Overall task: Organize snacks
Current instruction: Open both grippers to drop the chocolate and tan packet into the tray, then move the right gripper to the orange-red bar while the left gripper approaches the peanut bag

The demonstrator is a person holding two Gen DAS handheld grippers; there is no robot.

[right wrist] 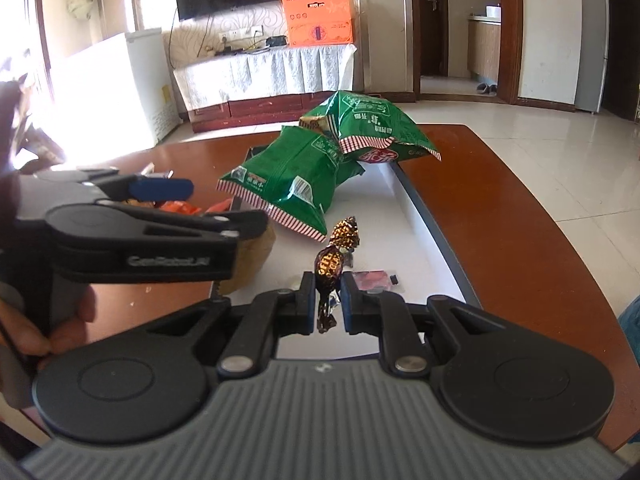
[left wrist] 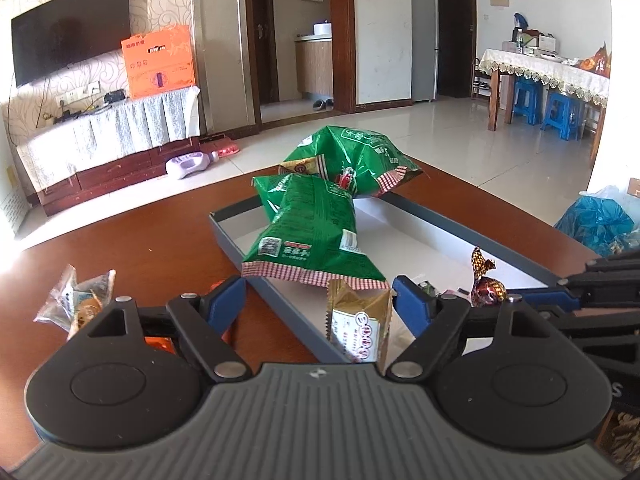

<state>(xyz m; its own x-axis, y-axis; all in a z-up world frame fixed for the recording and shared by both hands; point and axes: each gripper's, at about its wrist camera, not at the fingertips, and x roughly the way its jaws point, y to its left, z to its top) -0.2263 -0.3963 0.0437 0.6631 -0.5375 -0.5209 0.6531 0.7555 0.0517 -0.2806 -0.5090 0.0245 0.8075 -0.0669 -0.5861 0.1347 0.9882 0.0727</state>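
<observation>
A grey shallow tray (left wrist: pixel 230 240) with a white floor lies on the brown table (left wrist: pixel 160 236). Two green snack bags (left wrist: pixel 312 228) rest in its far end; they also show in the right wrist view (right wrist: pixel 296 176). My left gripper (left wrist: pixel 320 300) is open, and a gold-wrapped snack (left wrist: pixel 360 324) stands between its fingers over the tray's near edge. My right gripper (right wrist: pixel 327 296) is shut on a brown-and-gold wrapped candy (right wrist: pixel 330 268) above the tray (right wrist: pixel 420 208). That candy also shows in the left wrist view (left wrist: pixel 486 280).
Small clear-wrapped snacks (left wrist: pixel 80 300) lie on the table left of the tray. Orange packets (right wrist: pixel 180 208) lie under the left gripper. A small red packet (right wrist: pixel 374 280) lies in the tray. A blue plastic bag (left wrist: pixel 596 220) sits at the table's right.
</observation>
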